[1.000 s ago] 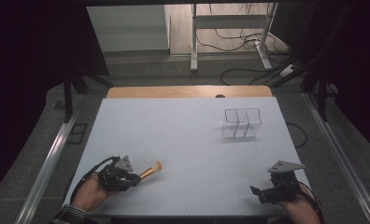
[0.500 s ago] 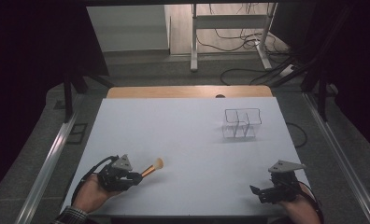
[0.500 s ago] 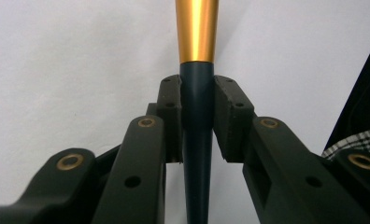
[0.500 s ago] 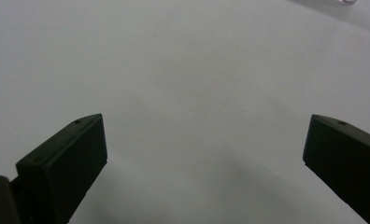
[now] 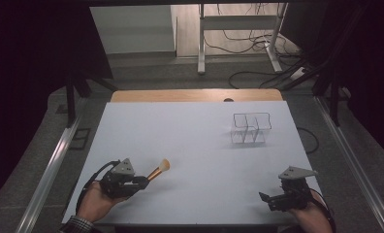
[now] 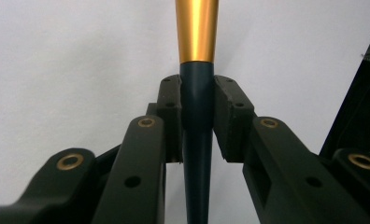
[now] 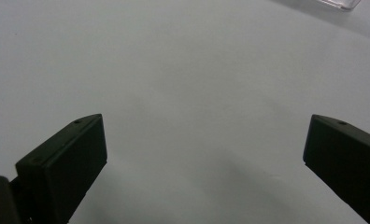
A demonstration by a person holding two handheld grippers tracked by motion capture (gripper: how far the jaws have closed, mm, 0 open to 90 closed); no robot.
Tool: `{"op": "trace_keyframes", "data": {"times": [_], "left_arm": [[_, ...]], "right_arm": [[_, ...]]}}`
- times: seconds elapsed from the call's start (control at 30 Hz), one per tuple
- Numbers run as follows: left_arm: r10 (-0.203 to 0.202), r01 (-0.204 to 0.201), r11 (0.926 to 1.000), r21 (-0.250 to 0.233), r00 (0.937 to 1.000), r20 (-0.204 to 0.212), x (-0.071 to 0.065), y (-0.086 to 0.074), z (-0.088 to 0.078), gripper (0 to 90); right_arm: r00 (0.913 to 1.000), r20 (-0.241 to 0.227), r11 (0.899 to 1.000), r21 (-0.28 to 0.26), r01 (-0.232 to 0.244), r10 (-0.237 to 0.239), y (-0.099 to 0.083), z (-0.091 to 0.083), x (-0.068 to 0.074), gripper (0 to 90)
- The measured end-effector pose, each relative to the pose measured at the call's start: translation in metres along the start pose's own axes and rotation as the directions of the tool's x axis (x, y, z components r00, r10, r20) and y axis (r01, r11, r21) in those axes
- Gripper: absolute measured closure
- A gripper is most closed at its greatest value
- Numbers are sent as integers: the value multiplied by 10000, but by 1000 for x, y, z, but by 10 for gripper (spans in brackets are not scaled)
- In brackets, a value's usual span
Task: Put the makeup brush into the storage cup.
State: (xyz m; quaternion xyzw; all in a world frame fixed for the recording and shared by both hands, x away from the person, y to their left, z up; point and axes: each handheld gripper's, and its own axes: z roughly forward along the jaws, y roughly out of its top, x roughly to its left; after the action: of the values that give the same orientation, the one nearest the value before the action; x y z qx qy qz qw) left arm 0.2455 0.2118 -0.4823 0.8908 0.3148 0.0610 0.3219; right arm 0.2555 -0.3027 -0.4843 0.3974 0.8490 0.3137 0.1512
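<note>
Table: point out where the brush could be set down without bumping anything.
Most of the white table is bare: the whole middle between the left gripper holding the brush and the open right gripper, plus the far-left stretch. Only the far-right part is taken, by the clear organizer.

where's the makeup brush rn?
High view: the makeup brush is near the table's front left, clamped by its dark handle in the left claw, bristles pointing right and away toward the clear organizer.
</note>
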Motion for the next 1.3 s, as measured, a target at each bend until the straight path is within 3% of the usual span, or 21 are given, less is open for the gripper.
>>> {"op": "trace_keyframes", "data": {"times": [0.5, 1.3], "left_arm": [[178, -182, 9969, -768, 9998, -53, -9, 6, -7, 743], [-74, 67, 9857, -1685, 10000, -36, -14, 10, -11, 743]], "right_arm": [[9999, -125, 9995, -328, 38, -42, 3, -1, 2, 0], [9969, -790, 9926, -1207, -162, 66, 18, -1, 14, 0]]}}
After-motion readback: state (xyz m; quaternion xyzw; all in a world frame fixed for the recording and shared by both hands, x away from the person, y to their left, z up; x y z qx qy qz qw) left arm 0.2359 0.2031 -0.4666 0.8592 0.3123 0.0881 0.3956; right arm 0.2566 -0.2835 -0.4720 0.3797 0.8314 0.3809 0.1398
